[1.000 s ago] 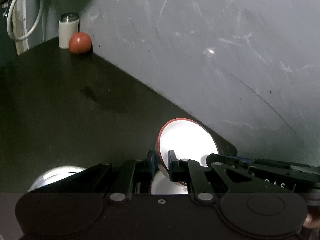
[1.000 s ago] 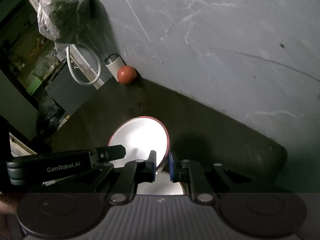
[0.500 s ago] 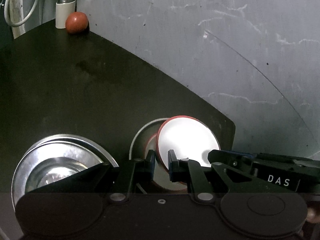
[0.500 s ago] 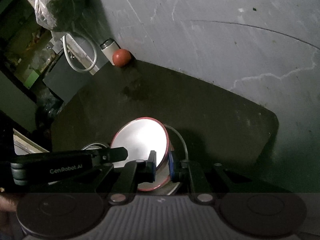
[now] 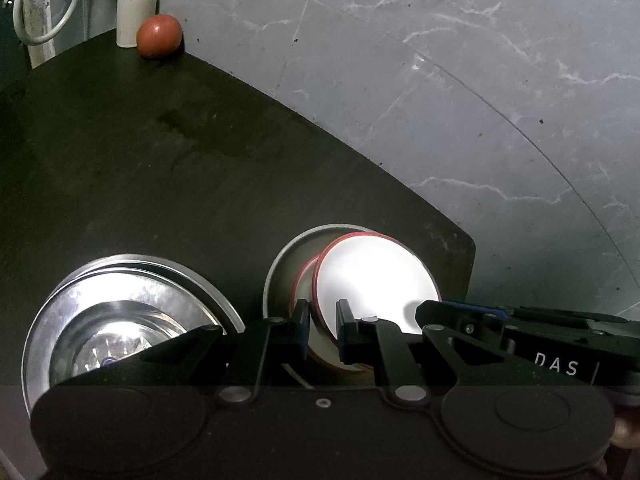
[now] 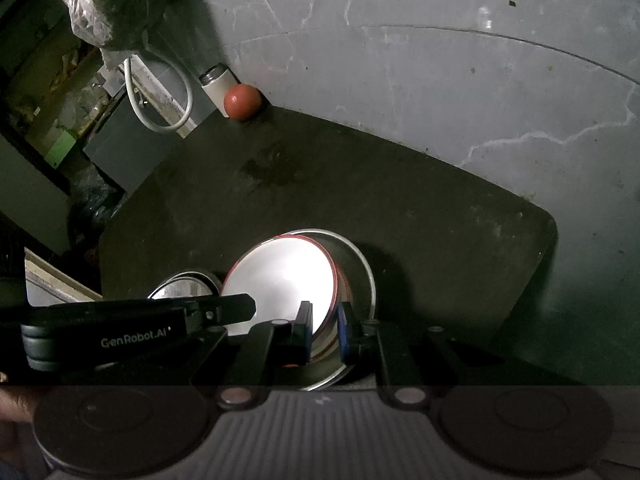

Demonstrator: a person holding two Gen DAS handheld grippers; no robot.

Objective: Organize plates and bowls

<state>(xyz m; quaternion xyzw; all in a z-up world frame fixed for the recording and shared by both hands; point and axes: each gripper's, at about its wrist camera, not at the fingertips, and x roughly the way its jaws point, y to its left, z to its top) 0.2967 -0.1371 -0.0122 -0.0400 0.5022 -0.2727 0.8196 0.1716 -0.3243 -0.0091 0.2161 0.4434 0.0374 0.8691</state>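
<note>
- left hand-held gripper (image 5: 323, 320) clamped on plate (image 5: 374, 280) rim
- right hand-held gripper (image 6: 325, 330) clamped on same plate, opposite rim
- plate tilted over steel bowl (image 5: 280, 264)
- tomato (image 5: 159, 36) at 11 o'clock on surface (image 5: 160, 160)

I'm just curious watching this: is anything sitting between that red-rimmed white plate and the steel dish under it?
Yes. Another red-rimmed plate already lies in the steel dish, directly beneath the white plate both tools grip, so it would stack on that.

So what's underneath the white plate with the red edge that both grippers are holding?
Under the white plate sits another red-edged plate, peeking out at one side, inside a round metal tin. The tin's bottom and anything deeper are covered.
</note>
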